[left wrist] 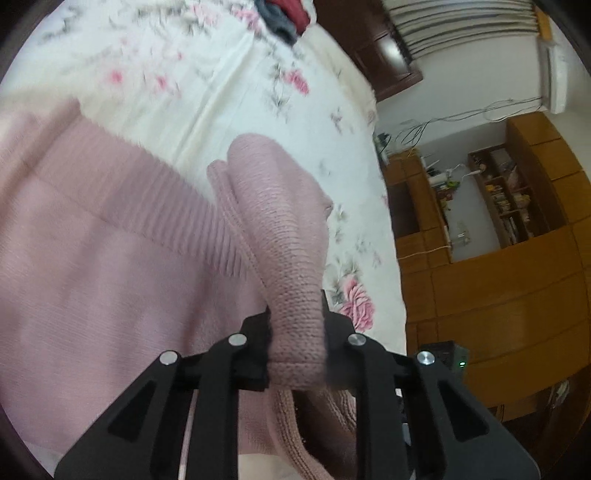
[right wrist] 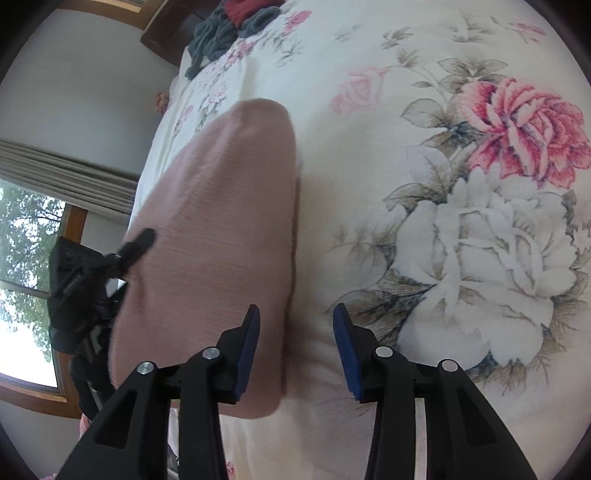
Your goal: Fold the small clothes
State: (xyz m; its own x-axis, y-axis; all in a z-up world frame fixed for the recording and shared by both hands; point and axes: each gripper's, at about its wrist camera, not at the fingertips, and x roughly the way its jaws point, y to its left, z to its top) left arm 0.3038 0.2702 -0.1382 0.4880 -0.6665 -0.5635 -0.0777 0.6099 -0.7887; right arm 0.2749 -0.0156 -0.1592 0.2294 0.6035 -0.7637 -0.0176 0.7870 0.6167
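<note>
A pink knit garment (left wrist: 92,266) lies on the flowered bedsheet (left wrist: 207,88). My left gripper (left wrist: 297,343) is shut on a rolled-up fold of it, which rises between the fingers and bends over toward the sheet. In the right wrist view the same pink garment (right wrist: 214,229) is spread flat on the bedsheet (right wrist: 461,229), its straight edge running just left of centre. My right gripper (right wrist: 295,350) hovers open over that edge, blue pads (right wrist: 247,354) apart, nothing between them. The left gripper (right wrist: 122,258) shows at the garment's far left side.
A heap of grey and dark red clothes (right wrist: 229,26) sits at the far end of the bed. Wooden shelves and cabinets (left wrist: 498,221) stand beyond the bed's right side. A window with a curtain (right wrist: 33,229) is on the left.
</note>
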